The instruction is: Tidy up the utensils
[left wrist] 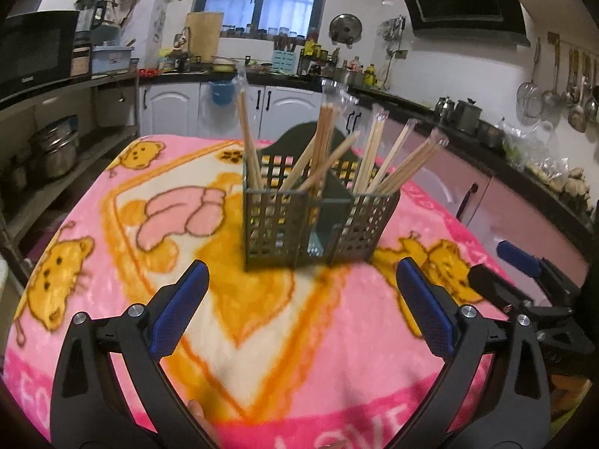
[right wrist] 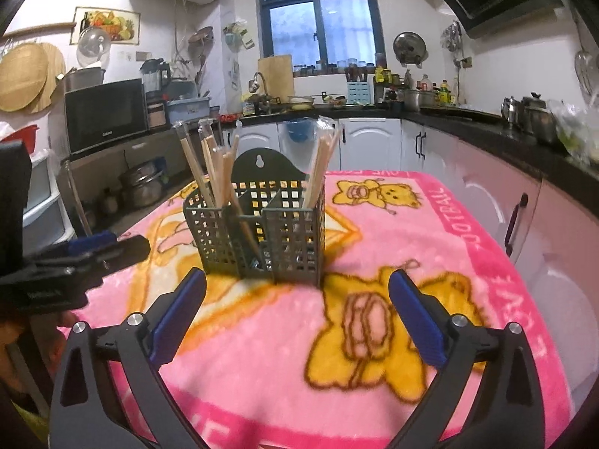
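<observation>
Bare pink blanket point(left wrist: 284, 336) before both claws; splayed chopsticks point(left wrist: 325, 138) over the slotted holder point(left wrist: 318, 220) beyond.

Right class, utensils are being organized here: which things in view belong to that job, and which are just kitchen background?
Job:
- utensil holder
- wrapped chopsticks standing in it
- left gripper, open, empty
- right gripper, open, empty

Background:
- pink blanket
- microwave
- cutting board
- hanging ladles

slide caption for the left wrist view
Open hand-held gripper faces a green holder of chopsticks on a pink blanket.
</observation>
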`<state>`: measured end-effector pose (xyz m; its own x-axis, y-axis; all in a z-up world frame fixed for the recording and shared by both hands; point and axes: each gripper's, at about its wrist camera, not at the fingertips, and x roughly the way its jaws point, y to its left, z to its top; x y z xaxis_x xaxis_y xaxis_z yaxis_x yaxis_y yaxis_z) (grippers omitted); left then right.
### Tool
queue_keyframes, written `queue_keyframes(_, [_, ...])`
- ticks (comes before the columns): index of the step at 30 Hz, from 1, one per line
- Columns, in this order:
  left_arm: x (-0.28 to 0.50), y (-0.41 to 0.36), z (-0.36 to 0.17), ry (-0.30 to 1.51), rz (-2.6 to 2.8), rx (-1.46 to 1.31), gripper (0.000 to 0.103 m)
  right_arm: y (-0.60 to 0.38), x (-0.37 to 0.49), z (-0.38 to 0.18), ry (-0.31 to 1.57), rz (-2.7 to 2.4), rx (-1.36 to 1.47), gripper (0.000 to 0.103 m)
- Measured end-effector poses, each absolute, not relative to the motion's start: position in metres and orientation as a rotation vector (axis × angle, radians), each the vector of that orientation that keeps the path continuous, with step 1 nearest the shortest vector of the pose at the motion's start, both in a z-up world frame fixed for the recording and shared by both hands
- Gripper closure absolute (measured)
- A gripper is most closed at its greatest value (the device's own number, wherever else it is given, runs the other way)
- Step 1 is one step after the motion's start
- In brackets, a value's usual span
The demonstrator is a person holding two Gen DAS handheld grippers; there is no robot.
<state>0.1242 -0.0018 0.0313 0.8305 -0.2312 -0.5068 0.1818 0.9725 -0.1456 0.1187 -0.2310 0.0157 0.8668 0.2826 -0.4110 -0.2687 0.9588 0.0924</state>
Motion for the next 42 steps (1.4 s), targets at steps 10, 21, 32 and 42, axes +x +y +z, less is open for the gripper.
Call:
queue_keyframes(10, [0.108, -0.002, 0.015, 0.485, -0.201, -0.116, 0.011, -0.243, 0.108, -0.003, 0.414, 0.245, 0.042, 0.007])
queue_keyframes(21, [0.089, -0.007, 0.008, 0.379, -0.128, -0.088, 0.011, -0.244, 0.077, -0.005, 0.241, 0.186, -0.006, 0.007])
queue_keyframes(32, [0.081, -0.011, 0.002, 0.319, -0.156, -0.083, 0.011, -0.238, 0.063, -0.013, 0.137, 0.210, -0.017, 0.007])
queue_keyframes(42, [0.081, -0.011, 0.002, 0.319, -0.158, -0.080, 0.011, -0.248, 0.071, -0.016, 0.166, 0.179, 0.053, 0.007])
